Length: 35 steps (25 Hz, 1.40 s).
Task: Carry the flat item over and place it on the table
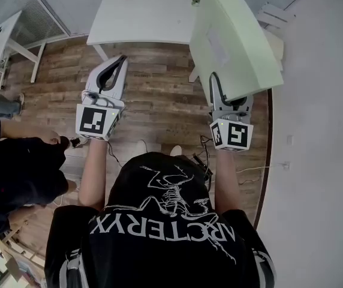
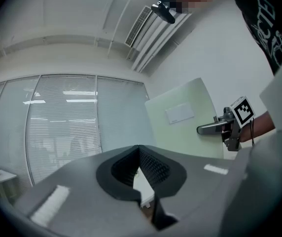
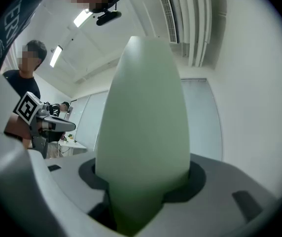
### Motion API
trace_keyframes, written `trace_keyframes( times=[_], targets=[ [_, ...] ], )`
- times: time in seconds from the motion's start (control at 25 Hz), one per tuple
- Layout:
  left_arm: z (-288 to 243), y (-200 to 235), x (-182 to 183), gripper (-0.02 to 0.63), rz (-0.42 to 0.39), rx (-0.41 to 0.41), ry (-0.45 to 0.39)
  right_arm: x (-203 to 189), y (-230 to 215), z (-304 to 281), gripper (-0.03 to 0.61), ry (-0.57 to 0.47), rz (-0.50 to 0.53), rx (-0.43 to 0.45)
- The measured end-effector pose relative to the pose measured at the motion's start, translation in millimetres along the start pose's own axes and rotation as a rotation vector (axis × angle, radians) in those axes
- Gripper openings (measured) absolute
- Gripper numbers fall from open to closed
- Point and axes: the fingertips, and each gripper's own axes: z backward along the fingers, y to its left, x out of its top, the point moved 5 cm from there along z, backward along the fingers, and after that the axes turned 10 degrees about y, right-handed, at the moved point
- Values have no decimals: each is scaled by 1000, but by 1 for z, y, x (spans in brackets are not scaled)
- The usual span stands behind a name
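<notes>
right gripper [image 1: 222, 98] is clamped on the lower edge of the pale green flat board [image 1: 234, 38], held tilted in the air above the wooden floor [image 1: 153, 95], near the white table's [image 1: 141, 14] right end. left gripper [image 1: 120, 63] has its jaws pressed together, nothing between them.

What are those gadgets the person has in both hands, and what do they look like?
Each is a light grey plastic shell with dark-lined jaws. The left gripper and right gripper each carry a white cube printed with black square markers. Thin black cables trail back towards the body. The person wears a black short-sleeved T-shirt with white print.
</notes>
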Motion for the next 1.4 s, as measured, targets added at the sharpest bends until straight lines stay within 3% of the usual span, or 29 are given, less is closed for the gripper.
trace_keyframes(
  times=[0.36,0.6,0.76,1.0,1.4],
  targets=[
    [-14,-7,-6,9,43,58,35,-12,-19,-8,262,22,-22,5],
    [-44,-24,-6,9,50,102,43,-25,-33,-31,262,29,2,82],
    [-78,-13,-20,9,64,97,72,-33,-38,-72,262,40,7,125],
    [-143,53,-48,9,70,80,77,-42,-34,-174,262,35,5,102],
    [-260,212,-73,9,145,37,99,-22,-20,-353,262,38,-23,-4]
  ],
)
